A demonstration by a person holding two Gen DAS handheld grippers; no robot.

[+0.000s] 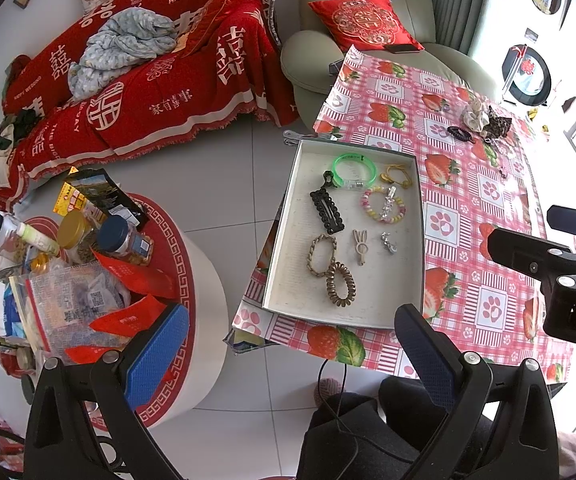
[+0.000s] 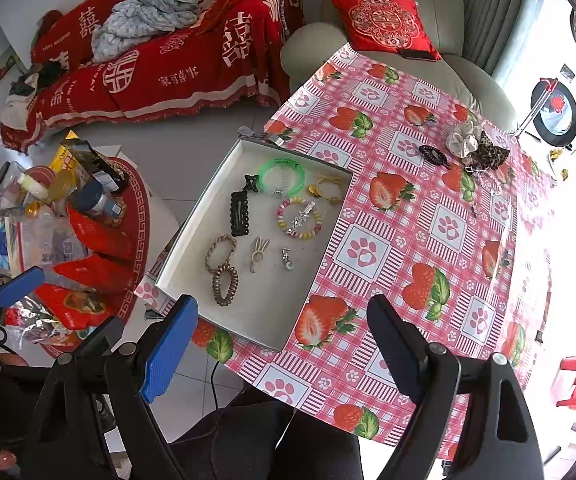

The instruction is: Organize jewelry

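You held both grippers above the near edge of the table (image 2: 408, 208), neither touching anything; the left gripper (image 1: 292, 344) had its jaws spread wide and empty, at the bottom of the left wrist view; the right gripper (image 2: 284, 344) likewise stood wide apart and empty, at the bottom of the right wrist view. The tray (image 2: 192, 248) sat at the table's left edge, centre of frame in both views; it held the sorted pieces, all lying flat: green bangle (image 2: 281, 176) at the upper part, yellow hair tie (image 2: 328, 190) just right of it, beaded bracelet (image 2: 299, 218) below with a silver star clip (image 2: 300, 216) lying across it, black clip (image 2: 240, 214) at the left, braided tie (image 2: 220, 252) touching the brown coil tie (image 2: 225, 285) at lower left, rabbit clip (image 2: 258, 252) and a small silver charm (image 2: 287, 259) mid-tray. Unsorted pieces remained on the cloth at upper right of frame, well apart from the tray: black coil tie (image 2: 432, 155), cream scrunchie (image 2: 464, 139) touching the leopard scrunchie (image 2: 492, 152); a thin chain (image 2: 488, 184) below them, detail too small to tell.
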